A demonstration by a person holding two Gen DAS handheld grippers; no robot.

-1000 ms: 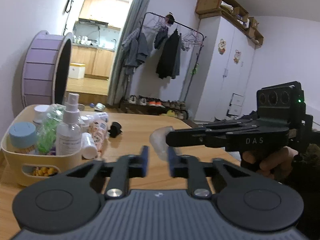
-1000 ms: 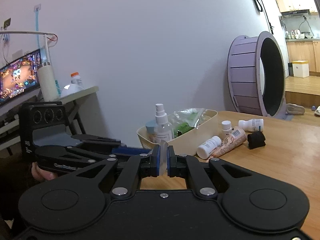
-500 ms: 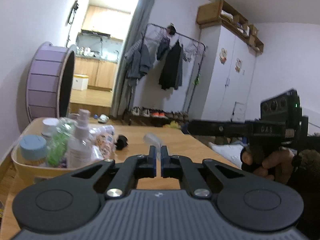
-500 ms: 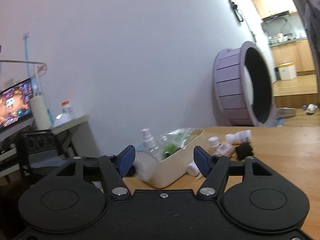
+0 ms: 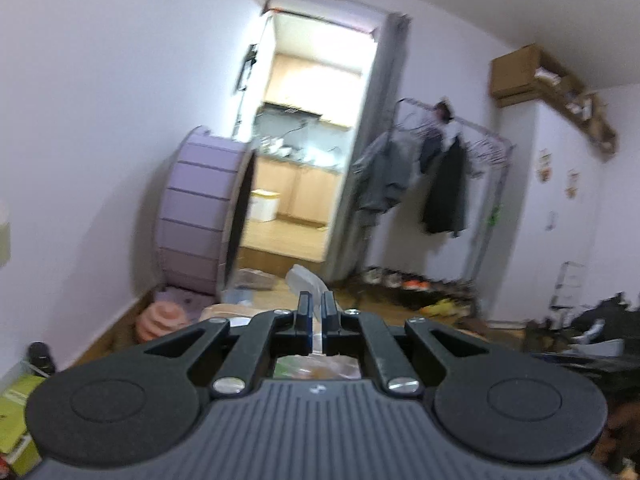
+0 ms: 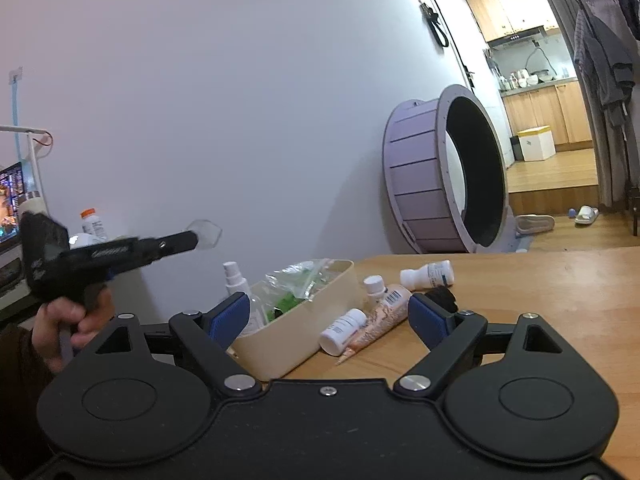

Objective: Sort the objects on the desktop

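While the left gripper (image 6: pixel 194 240) hangs in the air at about ten o'clock from the right one, its fingers are pressed together on a small clear plastic piece (image 6: pixel 206 233), which juts out past the tips; what the piece is I cannot tell. In the left wrist view the same clear plastic piece (image 5: pixel 306 280) stands between the blue pads, high above the floor clutter and pointed toward the doorway (image 5: pixel 316 140).

The right gripper (image 6: pixel 326 314) is spread wide and its jaws are opening, with nothing between them. Dead ahead at twelve o'clock, on the wooden counter (image 6: pixel 540 300), lie the loose things: a white pill bottle (image 6: pixel 344 330) on its side, a patterned tube (image 6: pixel 380 314) beside it with its long axis running from seven to one o'clock, a small white bottle (image 6: pixel 374 286), another white bottle (image 6: pixel 430 273) lying flat farther back, and a black lump (image 6: pixel 442 296) just behind the right-hand pad. The cream bin (image 6: pixel 304 320) sits at eleven o'clock, already holding a spray bottle (image 6: pixel 236 284) and a clear bag (image 6: pixel 300 280).

The right hand is plainly the nearer to the loose bottles. The left hand's load, I judge, belongs over the bin, which lies below and to its right.
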